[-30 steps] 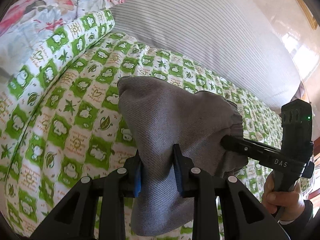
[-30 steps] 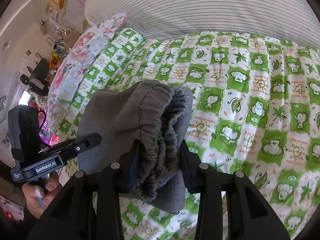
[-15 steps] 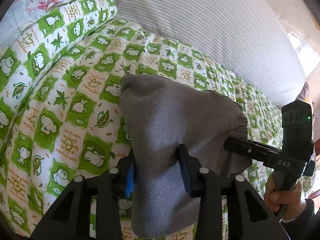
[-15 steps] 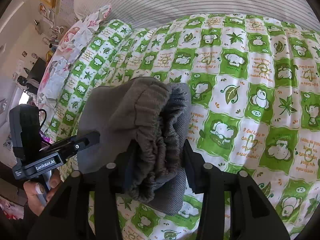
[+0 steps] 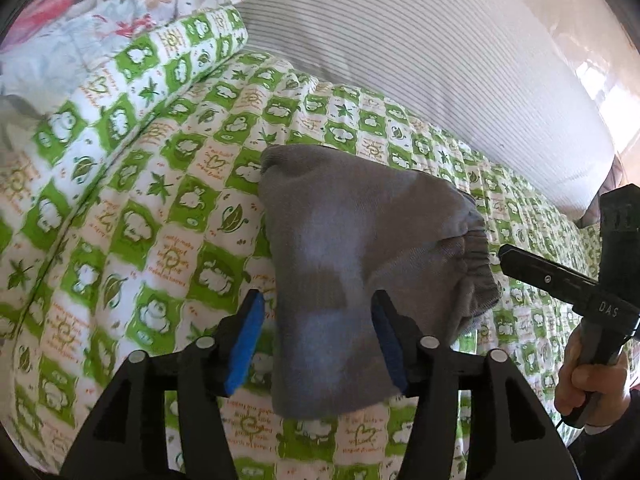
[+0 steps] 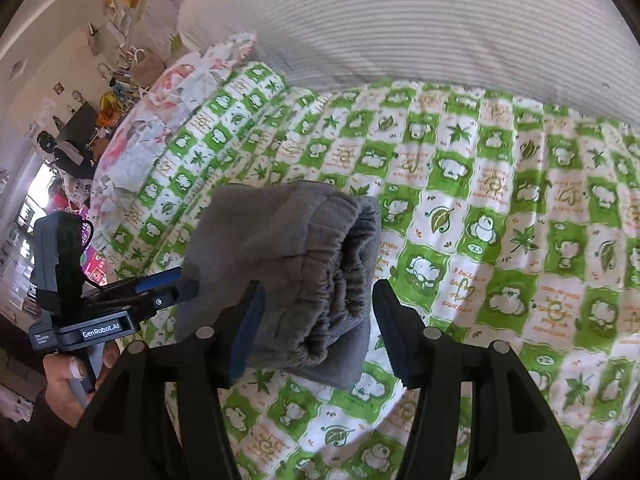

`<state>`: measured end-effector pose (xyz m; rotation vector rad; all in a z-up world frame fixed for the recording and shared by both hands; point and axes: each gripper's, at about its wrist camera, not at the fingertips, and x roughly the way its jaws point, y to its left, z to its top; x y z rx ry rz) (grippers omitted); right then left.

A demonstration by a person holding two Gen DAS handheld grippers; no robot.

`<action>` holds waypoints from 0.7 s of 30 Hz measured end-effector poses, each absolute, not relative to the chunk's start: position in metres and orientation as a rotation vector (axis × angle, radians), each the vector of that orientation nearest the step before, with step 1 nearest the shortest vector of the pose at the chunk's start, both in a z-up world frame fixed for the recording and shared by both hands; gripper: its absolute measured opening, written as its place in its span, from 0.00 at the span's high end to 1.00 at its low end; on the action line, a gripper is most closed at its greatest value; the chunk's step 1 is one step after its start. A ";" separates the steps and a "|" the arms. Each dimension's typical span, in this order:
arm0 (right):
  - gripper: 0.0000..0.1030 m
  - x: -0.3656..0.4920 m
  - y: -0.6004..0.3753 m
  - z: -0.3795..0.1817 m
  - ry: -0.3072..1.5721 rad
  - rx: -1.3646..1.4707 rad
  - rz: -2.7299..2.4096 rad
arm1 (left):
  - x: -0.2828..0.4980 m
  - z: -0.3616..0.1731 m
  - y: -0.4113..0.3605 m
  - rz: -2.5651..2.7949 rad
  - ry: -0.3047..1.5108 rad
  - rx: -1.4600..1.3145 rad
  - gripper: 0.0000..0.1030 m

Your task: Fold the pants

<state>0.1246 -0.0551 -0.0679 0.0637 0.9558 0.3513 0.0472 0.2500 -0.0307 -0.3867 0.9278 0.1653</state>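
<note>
The grey pants lie as a folded bundle on the green-checked quilt, with the gathered elastic waistband at the right end. My left gripper straddles the bundle's near end. Its jaws are opening: the left blue pad stands clear of the cloth and the right one is beside it. My right gripper straddles the waistband end, jaws opening too, and its right finger is apart from the cloth. Each view shows the other gripper just off the bundle, held by a hand.
A white striped bolster runs along the far side of the bed. A green-checked pillow and a floral pillow lie at the far left. Beyond the bed, the right wrist view shows cluttered furniture at the left.
Both grippers' jaws have spread and let go of the grey bundle, which now rests on the quilt. In the left wrist view the right gripper's tip has drawn back off the waistband.
</note>
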 end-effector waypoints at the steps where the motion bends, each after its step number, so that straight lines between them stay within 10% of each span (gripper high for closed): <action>1: 0.44 0.122 -0.053 -0.066 0.952 0.053 0.351 | 0.044 -0.029 0.249 0.172 0.925 -0.385 0.43; 8: 0.23 0.104 -0.034 -0.057 0.923 -0.077 0.406 | 0.020 -0.013 0.235 0.237 0.883 -0.325 0.35; 21: 0.21 0.091 -0.022 -0.056 0.892 -0.250 0.477 | -0.001 -0.002 0.205 0.278 0.857 -0.212 0.28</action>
